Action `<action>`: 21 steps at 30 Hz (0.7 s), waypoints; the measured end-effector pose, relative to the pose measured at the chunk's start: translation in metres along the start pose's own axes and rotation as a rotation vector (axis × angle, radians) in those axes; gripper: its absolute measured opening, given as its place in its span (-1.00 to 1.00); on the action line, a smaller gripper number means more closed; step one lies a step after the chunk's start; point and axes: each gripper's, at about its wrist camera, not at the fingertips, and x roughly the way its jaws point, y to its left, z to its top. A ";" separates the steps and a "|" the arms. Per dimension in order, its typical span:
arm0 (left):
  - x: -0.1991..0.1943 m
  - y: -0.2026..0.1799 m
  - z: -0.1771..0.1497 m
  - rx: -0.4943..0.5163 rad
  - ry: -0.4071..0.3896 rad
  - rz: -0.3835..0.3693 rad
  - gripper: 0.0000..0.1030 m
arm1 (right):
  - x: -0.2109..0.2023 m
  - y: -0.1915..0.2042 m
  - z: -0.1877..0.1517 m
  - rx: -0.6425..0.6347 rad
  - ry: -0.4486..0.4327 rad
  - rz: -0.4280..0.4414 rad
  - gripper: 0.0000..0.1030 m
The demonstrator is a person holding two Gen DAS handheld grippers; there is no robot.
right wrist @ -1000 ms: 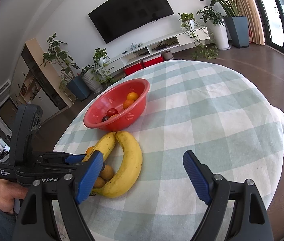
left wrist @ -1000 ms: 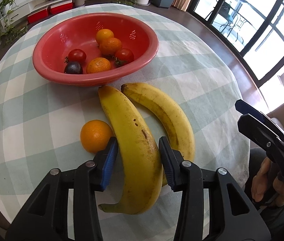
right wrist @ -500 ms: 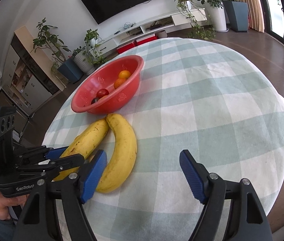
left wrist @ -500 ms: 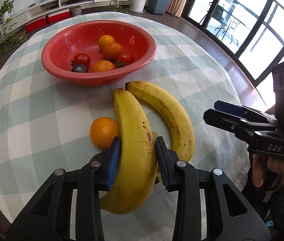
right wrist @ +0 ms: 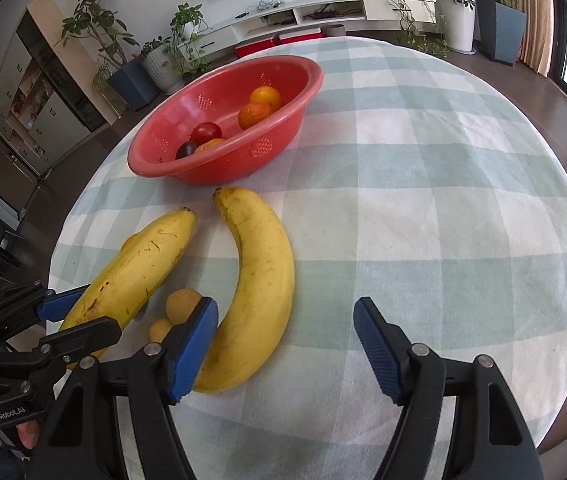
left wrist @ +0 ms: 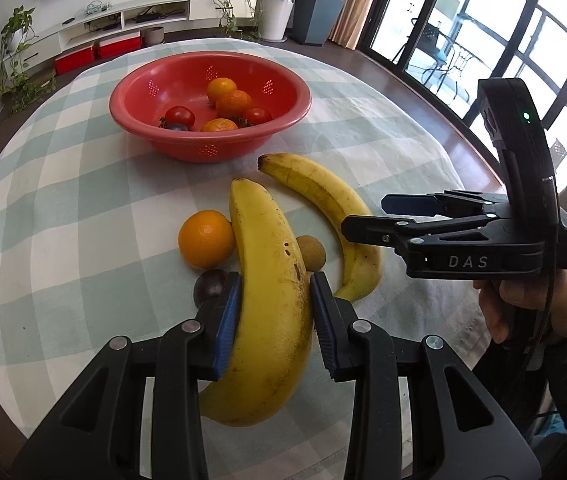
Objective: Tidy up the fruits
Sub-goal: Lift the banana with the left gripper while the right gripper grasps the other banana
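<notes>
My left gripper (left wrist: 274, 280) is shut on a large yellow banana (left wrist: 263, 232), its blue pads pressing on both sides of the lower half. A second banana (right wrist: 259, 272) lies to its right on the checked cloth. My right gripper (right wrist: 285, 306) hangs over that banana's near end, and its jaws are closing. The end lies between them beside the left pad, and the right pad stands well apart. An orange (left wrist: 206, 239), a dark plum (left wrist: 209, 290) and a small brown fruit (left wrist: 311, 252) lie by the held banana. The red bowl (left wrist: 139, 80) stands beyond.
The bowl holds oranges, tomatoes and a dark plum. The round table (right wrist: 463, 200) has bare cloth to the right of the bananas, and its edge drops off close behind both grippers. A hand (left wrist: 531, 300) holds the right gripper's handle.
The left jaws have shut on the big banana, and a plum and a brown fruit now show beside it. The right gripper tilted down over the second banana, its jaws narrower.
</notes>
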 end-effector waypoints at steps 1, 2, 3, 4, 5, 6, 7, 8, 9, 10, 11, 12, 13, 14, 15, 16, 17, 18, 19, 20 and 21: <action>-0.002 0.000 -0.003 0.000 -0.006 0.001 -0.38 | 0.003 0.003 0.001 -0.010 0.014 -0.009 0.42; -0.004 0.001 -0.005 -0.005 -0.010 -0.004 -0.38 | 0.007 0.005 0.002 -0.018 0.026 -0.018 0.41; -0.006 0.001 -0.007 -0.011 -0.015 -0.011 -0.38 | 0.009 0.007 0.003 -0.032 0.030 -0.031 0.41; -0.007 0.001 -0.010 -0.014 -0.020 -0.016 -0.38 | 0.011 0.010 0.003 -0.047 0.034 -0.045 0.41; -0.008 0.002 -0.012 -0.017 -0.023 -0.019 -0.38 | 0.012 0.011 0.005 -0.055 0.039 -0.055 0.40; -0.009 0.002 -0.014 -0.021 -0.026 -0.024 -0.38 | 0.013 0.012 0.006 -0.062 0.043 -0.063 0.39; -0.009 0.003 -0.016 -0.024 -0.030 -0.029 -0.38 | 0.014 0.013 0.007 -0.072 0.049 -0.071 0.34; -0.010 0.003 -0.017 -0.027 -0.031 -0.033 -0.38 | 0.014 0.014 0.007 -0.086 0.054 -0.075 0.29; -0.010 0.004 -0.018 -0.032 -0.036 -0.038 -0.38 | 0.014 0.016 0.007 -0.098 0.059 -0.074 0.26; -0.011 0.004 -0.019 -0.035 -0.042 -0.041 -0.38 | 0.014 0.017 0.006 -0.108 0.065 -0.070 0.17; -0.012 0.005 -0.020 -0.039 -0.049 -0.044 -0.38 | 0.014 0.019 0.006 -0.116 0.070 -0.063 0.06; -0.013 0.006 -0.021 -0.045 -0.056 -0.046 -0.38 | 0.014 0.020 0.007 -0.118 0.076 -0.054 -0.01; -0.015 0.007 -0.022 -0.050 -0.062 -0.048 -0.38 | 0.013 0.022 0.007 -0.120 0.082 -0.050 -0.12; -0.016 0.007 -0.023 -0.054 -0.067 -0.052 -0.38 | 0.013 0.023 0.006 -0.124 0.085 -0.054 -0.16; -0.018 0.008 -0.025 -0.058 -0.074 -0.053 -0.38 | 0.013 0.023 0.006 -0.127 0.088 -0.058 -0.16; -0.018 0.008 -0.025 -0.060 -0.079 -0.050 -0.38 | 0.013 0.024 0.006 -0.125 0.091 -0.058 -0.17; -0.019 0.008 -0.025 -0.061 -0.081 -0.049 -0.38 | 0.014 0.023 0.007 -0.118 0.097 -0.056 -0.17; -0.020 0.009 -0.026 -0.064 -0.084 -0.052 -0.38 | 0.014 0.024 0.008 -0.115 0.104 -0.058 -0.17; -0.021 0.009 -0.027 -0.066 -0.088 -0.053 -0.38 | 0.015 0.025 0.008 -0.119 0.111 -0.064 -0.16; -0.022 0.009 -0.028 -0.067 -0.091 -0.051 -0.38 | 0.017 0.027 0.009 -0.127 0.117 -0.074 -0.15; -0.023 0.009 -0.029 -0.067 -0.095 -0.049 -0.38 | 0.018 0.029 0.010 -0.140 0.123 -0.086 -0.15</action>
